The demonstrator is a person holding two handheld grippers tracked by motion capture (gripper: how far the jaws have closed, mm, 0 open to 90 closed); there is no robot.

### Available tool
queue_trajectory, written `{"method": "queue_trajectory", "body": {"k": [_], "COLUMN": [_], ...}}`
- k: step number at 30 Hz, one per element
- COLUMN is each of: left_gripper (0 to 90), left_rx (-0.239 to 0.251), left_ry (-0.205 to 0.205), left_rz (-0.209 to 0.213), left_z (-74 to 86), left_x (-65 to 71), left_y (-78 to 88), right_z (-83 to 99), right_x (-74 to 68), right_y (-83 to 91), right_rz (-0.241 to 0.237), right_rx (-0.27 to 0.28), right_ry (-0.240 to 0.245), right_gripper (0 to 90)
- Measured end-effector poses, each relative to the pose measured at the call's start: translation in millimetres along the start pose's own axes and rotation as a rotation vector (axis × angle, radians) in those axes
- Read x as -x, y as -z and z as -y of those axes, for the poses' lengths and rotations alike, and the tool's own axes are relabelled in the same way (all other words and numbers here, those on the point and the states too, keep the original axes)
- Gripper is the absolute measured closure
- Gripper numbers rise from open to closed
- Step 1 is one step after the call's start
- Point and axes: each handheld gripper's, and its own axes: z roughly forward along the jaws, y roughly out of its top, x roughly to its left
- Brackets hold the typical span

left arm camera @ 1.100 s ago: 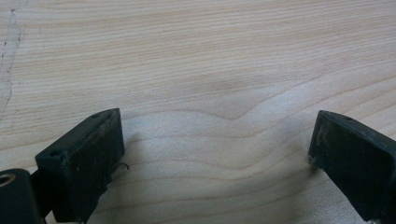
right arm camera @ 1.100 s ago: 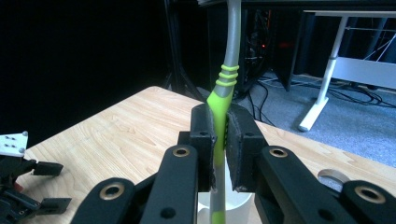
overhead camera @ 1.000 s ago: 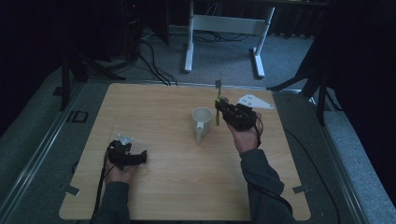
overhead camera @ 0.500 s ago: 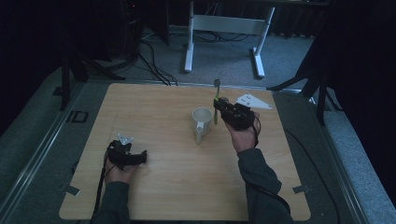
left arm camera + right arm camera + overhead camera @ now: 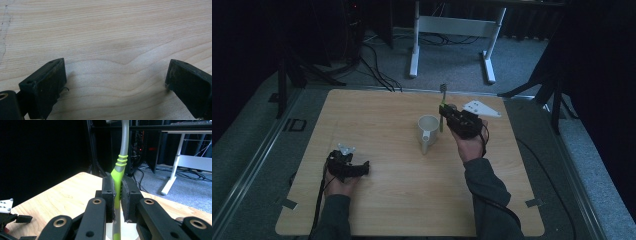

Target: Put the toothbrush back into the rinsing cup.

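Upright between my right gripper's jaws stands one toothbrush, clamped by its green-and-grey handle, head upward; directly below sits one white mug on the wooden table; my left gripper rests low over bare wood, well apart, jaws wide with nothing between them.

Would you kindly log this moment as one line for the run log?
right gripper: jaws shut on toothbrush, upright above mug | left gripper: jaws open, nothing between, over table
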Motion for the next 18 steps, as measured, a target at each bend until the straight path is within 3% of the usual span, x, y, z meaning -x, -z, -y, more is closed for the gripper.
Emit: {"method": "queue_trajectory", "body": {"k": [18], "left_gripper": [3.6], "left_rx": [0.0], "left_ry": [0.0], "left_rz": [0.0], "left_z": [0.0], "left_x": [0.0], "left_y": [0.0], "right_z": [4.8], "right_x": [-4.1], "right_y": [-6.7], "right_rz": [-0.006], "right_rx": [0.007], "right_ry": [-0.002], "right_gripper": [81.9]}}
